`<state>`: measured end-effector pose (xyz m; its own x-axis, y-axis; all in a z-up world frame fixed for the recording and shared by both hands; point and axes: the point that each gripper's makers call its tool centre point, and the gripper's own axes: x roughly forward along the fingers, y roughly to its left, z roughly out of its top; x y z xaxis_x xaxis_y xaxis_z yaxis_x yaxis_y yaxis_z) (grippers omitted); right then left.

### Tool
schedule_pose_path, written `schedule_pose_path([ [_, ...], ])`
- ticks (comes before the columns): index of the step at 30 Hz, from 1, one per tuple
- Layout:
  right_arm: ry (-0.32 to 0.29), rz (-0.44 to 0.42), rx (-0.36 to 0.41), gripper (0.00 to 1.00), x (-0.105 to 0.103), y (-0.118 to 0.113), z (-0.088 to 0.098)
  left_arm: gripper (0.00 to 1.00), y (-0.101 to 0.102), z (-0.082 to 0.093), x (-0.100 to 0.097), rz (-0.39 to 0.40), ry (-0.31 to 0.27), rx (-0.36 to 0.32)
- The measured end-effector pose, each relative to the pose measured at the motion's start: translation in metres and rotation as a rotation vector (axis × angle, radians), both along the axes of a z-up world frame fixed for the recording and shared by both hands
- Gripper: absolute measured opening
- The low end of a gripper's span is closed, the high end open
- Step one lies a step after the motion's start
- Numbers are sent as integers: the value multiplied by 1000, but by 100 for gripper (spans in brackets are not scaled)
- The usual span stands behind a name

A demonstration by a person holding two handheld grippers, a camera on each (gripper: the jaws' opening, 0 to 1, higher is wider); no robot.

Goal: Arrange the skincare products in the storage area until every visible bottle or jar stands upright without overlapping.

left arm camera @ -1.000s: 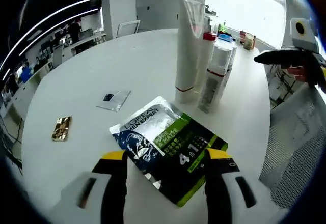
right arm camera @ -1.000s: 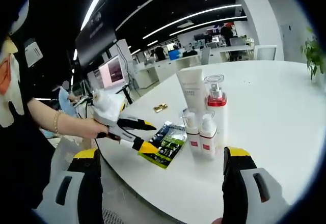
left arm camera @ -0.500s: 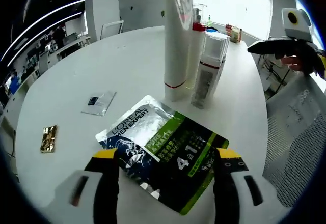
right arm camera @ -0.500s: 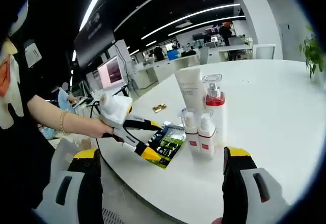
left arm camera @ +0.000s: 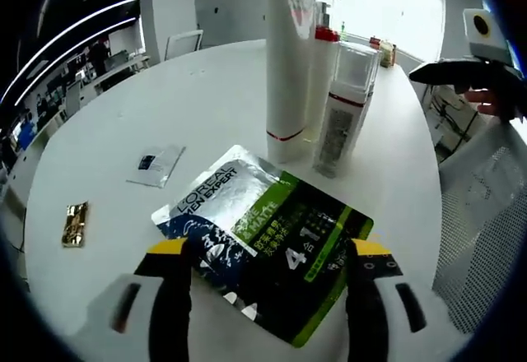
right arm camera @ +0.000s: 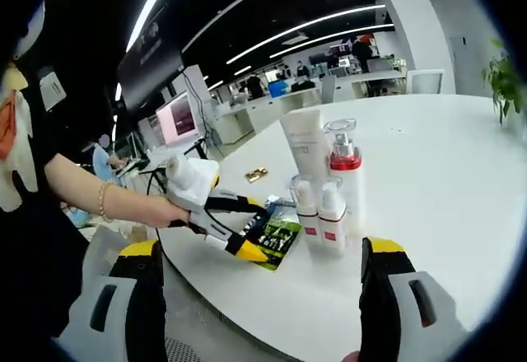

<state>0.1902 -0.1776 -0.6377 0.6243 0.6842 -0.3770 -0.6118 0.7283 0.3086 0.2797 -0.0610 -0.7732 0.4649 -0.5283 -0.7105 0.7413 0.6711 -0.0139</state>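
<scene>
Straddling flat sachet [left arm camera: 268, 247], hand-held gripper [left arm camera: 268, 255] (open)

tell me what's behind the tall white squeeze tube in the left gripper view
Behind the tall white squeeze tube stands a clear pump bottle with a red collar, mostly covered; its lower body and label are hidden by the tube.

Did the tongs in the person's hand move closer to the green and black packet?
Yes. In the right gripper view, the left tongs have slid toward the upright bottles and now straddle the flat packet; earlier their tips stopped short of its near edge.
</scene>
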Motion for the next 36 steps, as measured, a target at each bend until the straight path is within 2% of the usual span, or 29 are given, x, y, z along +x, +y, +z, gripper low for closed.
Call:
schedule_pose_path([
  [10, 5, 9, -5, 100, -1, 1, -2, 72, -3, 2, -1, -1, 5, -5],
  [14, 7, 10, -5, 100, -2, 2, -1, 76, -8, 11, 4, 19, -7, -48],
  [19, 8, 18, -11, 100, -2, 3, -3, 77, -9, 13, 6, 19, -21, -57],
  [27, 9, 23, -16, 100, -2, 3, -5, 81, 9, 20, 0, 61, -18, -37],
  [36, -6, 25, -17, 100, 1, 1, -4, 86, 35, 32, -8, 144, -44, -42],
])
